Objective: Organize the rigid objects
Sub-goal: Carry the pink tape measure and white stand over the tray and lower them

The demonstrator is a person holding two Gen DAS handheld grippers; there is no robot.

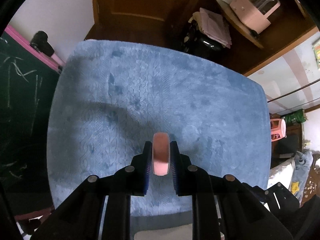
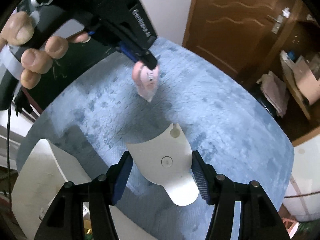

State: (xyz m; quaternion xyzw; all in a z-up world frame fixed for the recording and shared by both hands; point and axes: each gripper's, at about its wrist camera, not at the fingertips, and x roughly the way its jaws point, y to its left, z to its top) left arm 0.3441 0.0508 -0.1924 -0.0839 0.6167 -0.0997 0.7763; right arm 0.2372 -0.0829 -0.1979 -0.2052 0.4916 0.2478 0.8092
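Note:
In the left wrist view my left gripper (image 1: 161, 148) is shut on a small pink object (image 1: 160, 156), held upright above the blue fluffy mat (image 1: 160, 92). The right wrist view shows the same left gripper (image 2: 148, 62) at upper left in a person's hand (image 2: 30, 48), with the pink object (image 2: 147, 80) hanging below its tips. My right gripper (image 2: 161, 156) is shut on a flat white plastic piece (image 2: 166, 160) with a rounded tab, both pads pressing on its edges. It is held above the mat (image 2: 220, 120).
A white open box (image 2: 40, 172) stands at the mat's lower left edge. A dark chalkboard with a pink frame (image 1: 24, 92) is at the left. Behind the mat are a wooden door (image 1: 136, 2), a black jar (image 1: 202, 42) under pink cloth, and a shelf with a pink box (image 1: 252, 14).

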